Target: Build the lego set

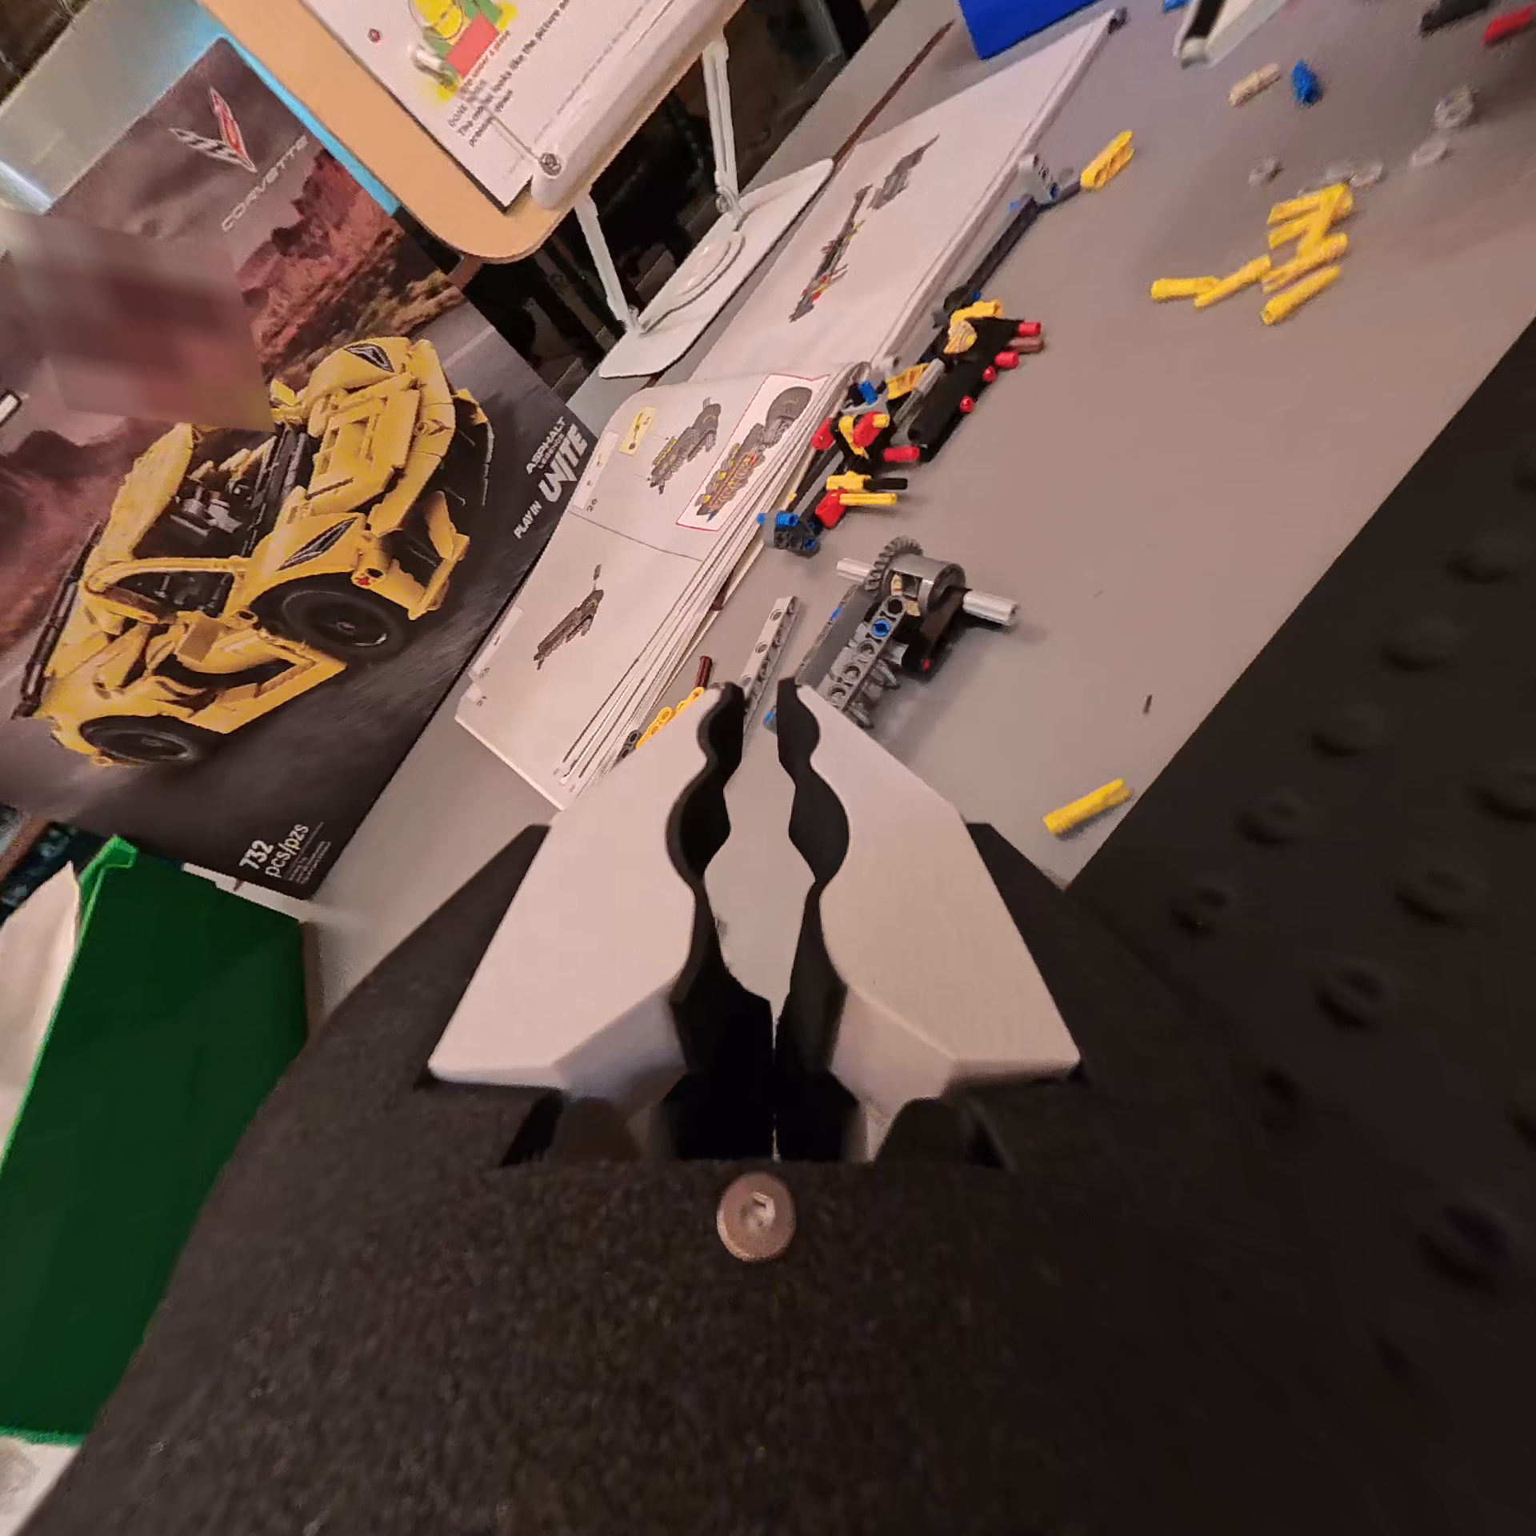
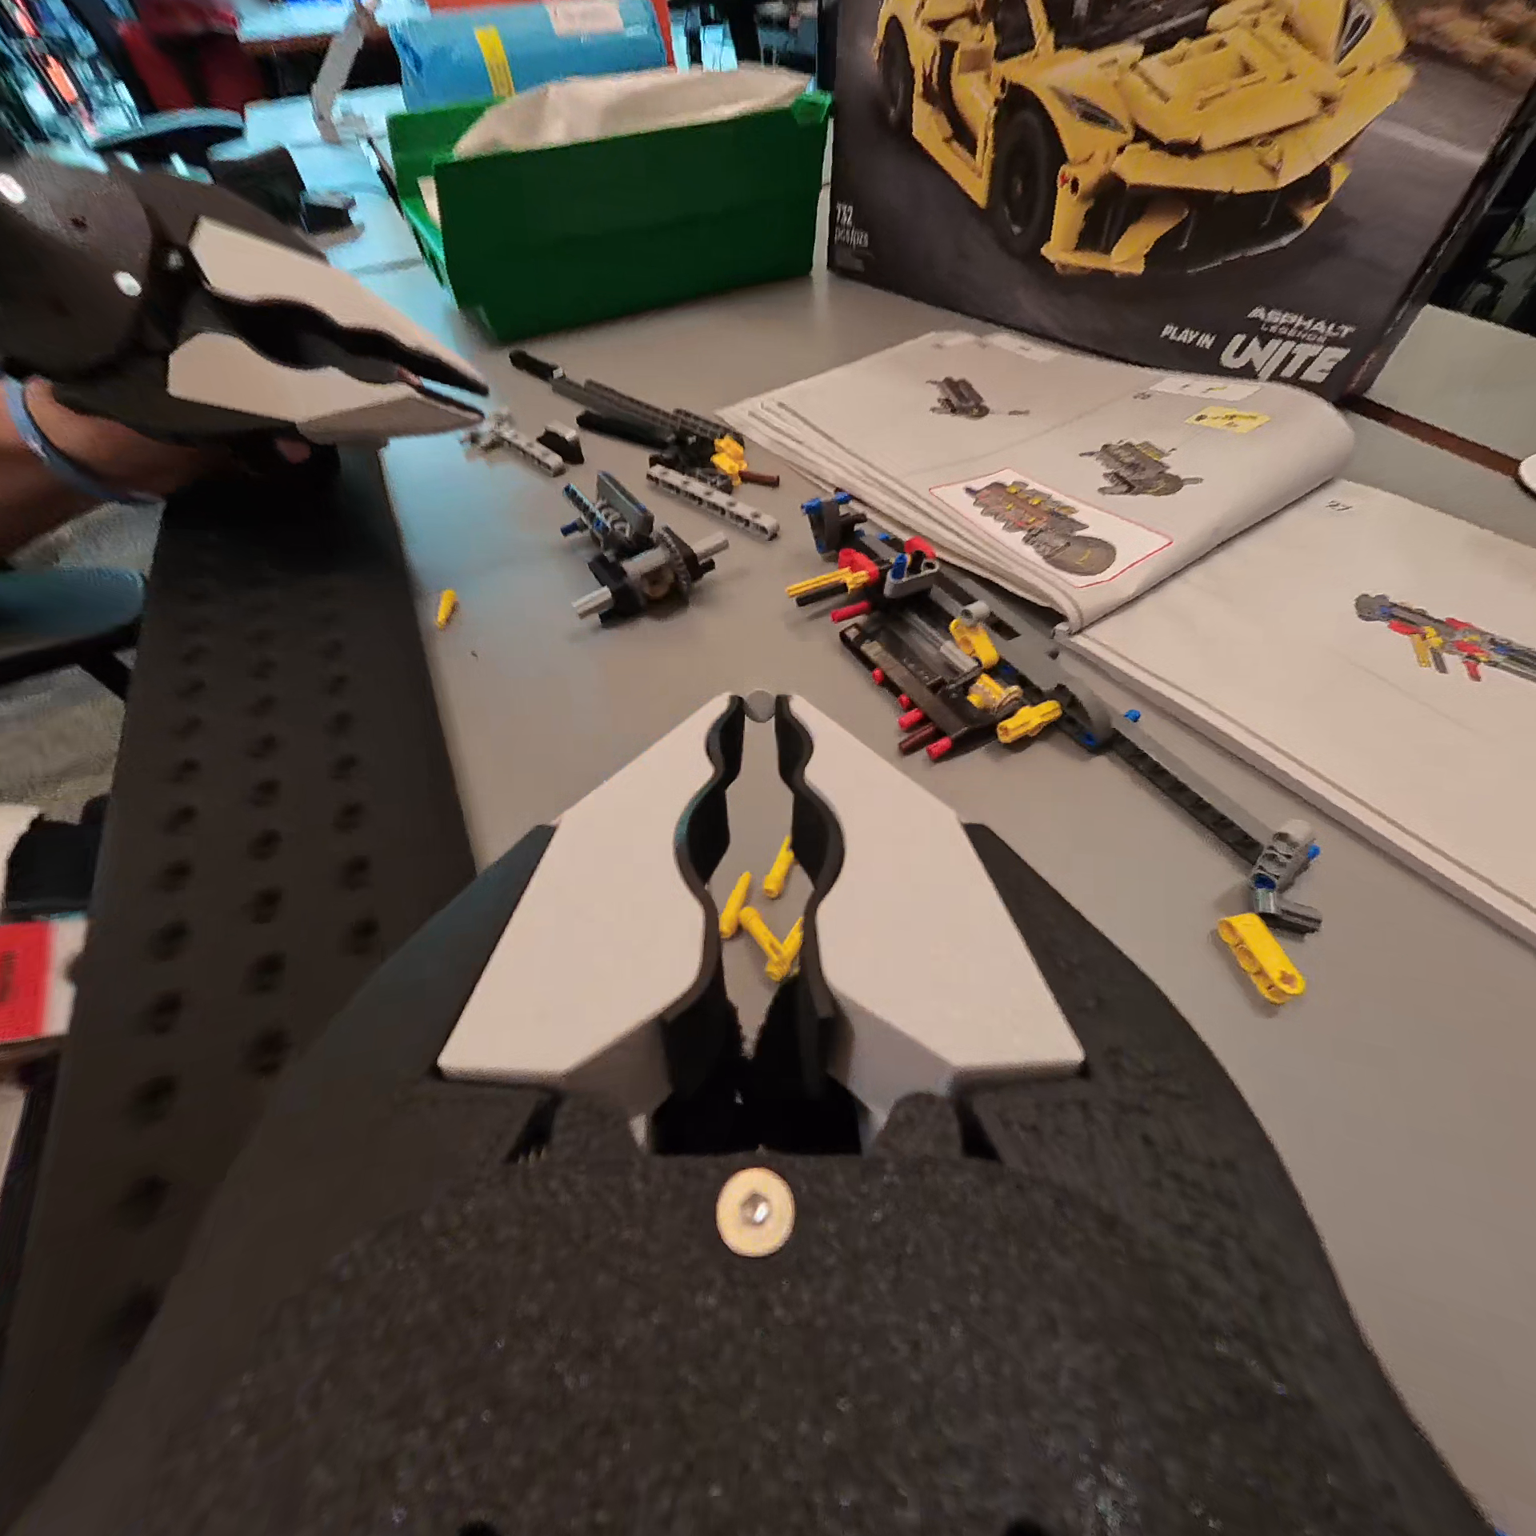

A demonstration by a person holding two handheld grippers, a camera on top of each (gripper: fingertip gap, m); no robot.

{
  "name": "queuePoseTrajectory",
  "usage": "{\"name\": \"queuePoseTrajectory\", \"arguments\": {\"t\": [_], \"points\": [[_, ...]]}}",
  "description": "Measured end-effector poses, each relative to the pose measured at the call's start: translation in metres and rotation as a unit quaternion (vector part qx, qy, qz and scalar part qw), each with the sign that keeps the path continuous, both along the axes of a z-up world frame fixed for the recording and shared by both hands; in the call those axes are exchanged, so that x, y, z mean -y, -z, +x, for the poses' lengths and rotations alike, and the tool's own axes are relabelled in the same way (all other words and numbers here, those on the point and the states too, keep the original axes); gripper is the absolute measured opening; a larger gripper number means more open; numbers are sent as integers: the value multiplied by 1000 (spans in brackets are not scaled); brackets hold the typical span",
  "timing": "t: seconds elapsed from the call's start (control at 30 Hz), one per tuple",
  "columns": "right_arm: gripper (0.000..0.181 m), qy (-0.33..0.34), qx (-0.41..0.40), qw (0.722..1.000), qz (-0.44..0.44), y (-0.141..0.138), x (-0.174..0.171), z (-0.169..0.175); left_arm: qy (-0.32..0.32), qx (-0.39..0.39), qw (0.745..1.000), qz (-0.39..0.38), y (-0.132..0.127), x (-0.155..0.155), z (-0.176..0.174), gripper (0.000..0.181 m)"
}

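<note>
My right gripper (image 2: 758,706) is shut on a small round grey piece (image 2: 758,703) pinched at its tips, held above the grey table (image 2: 532,731). My left gripper (image 1: 759,696) has its jaws a narrow gap apart, with nothing seen between the tips. It also shows in the right wrist view (image 2: 480,399), hovering over a short grey part (image 2: 509,440). A grey gear assembly (image 1: 906,615) (image 2: 640,565) lies just beyond it. A long black chassis with red, yellow and blue pins (image 1: 931,399) (image 2: 939,657) lies beside the open instruction booklet (image 1: 632,565) (image 2: 1039,465).
The set's box (image 1: 249,499) (image 2: 1164,166) stands at the back beside a green bin (image 1: 150,1080) (image 2: 623,216). Loose yellow pins (image 1: 1297,249) (image 2: 769,914) lie under my right gripper. A black perforated board (image 1: 1371,831) (image 2: 249,831) borders the table's near edge. A grey beam (image 1: 773,640) (image 2: 711,499) lies near the booklet. One gripper's finger ends stand about 20 cm off the other's.
</note>
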State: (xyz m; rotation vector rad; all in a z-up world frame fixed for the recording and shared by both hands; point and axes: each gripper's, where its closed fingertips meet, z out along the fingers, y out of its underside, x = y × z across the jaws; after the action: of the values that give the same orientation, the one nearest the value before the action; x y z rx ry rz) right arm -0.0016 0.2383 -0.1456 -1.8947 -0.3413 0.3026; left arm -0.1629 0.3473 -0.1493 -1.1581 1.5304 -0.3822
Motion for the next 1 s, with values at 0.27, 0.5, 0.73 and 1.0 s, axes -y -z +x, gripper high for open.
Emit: {"name": "queuePoseTrajectory", "arguments": {"t": [0.27, 0.5, 0.73, 1.0], "points": [[7, -6, 69, 997, -16, 15, -1, -8, 11, -66, 987, 145, 21, 9, 4, 2], [7, 2, 56, 998, -24, 16, -2, -4, 14, -63, 989, 130, 20, 9, 4, 2], [7, -4, 62, 998, -32, 21, -2, -6, 17, -77, 985, 152, 25, 9, 5, 1], [7, -7, 65, 997, -33, 22, -1, -7, 16, -79, 987, 138, 25, 7, 5, 2]]}}
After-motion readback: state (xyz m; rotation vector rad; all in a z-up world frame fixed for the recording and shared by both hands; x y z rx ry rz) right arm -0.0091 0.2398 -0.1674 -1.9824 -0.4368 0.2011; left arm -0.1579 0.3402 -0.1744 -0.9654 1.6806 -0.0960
